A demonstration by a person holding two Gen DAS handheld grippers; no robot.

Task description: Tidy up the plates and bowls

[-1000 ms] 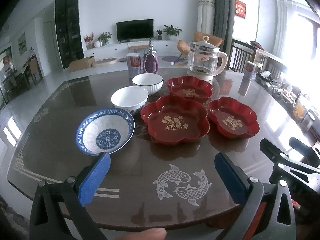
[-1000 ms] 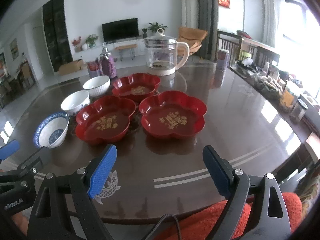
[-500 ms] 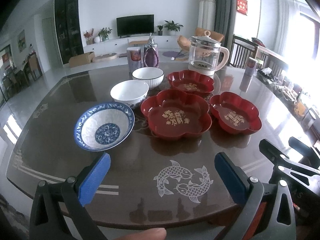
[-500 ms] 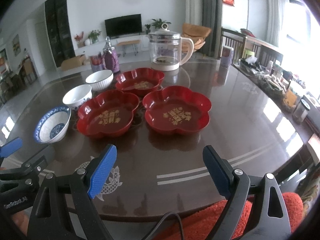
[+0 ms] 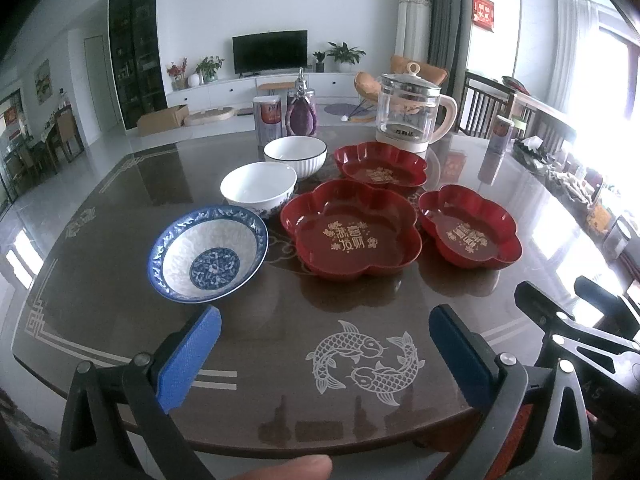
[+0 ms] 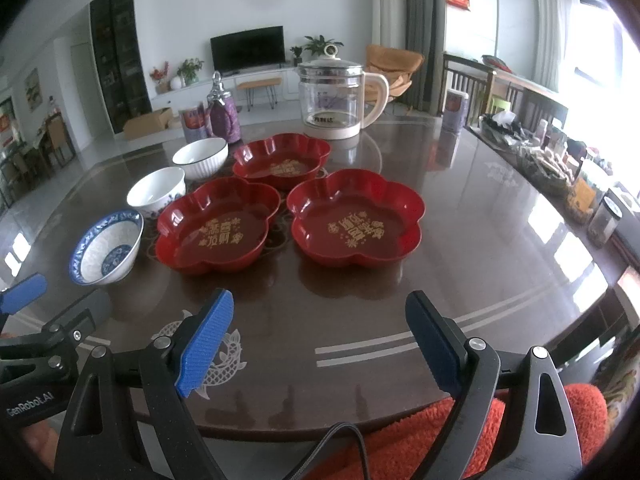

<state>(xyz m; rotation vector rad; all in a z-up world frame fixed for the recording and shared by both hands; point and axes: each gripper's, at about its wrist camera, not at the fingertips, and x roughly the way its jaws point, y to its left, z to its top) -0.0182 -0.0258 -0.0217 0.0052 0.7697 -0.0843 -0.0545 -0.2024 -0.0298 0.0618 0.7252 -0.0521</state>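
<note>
Three red flower-shaped plates sit mid-table: a near one, a right one and a far one. To their left stand a blue-patterned bowl, a white bowl with a floral base and a ribbed white bowl. My left gripper hovers open over the table's near edge, just short of the blue bowl. My right gripper is open too, in front of the right plate. Both hold nothing.
A glass kettle, a purple bottle and a can stand at the far side of the dark glossy table. Jars and clutter line the right edge. An orange sleeve lies below my right gripper.
Both cameras have risen and tilted slightly, so the dishes sit a bit lower and closer in view. No dish has moved and both grippers stay open.
</note>
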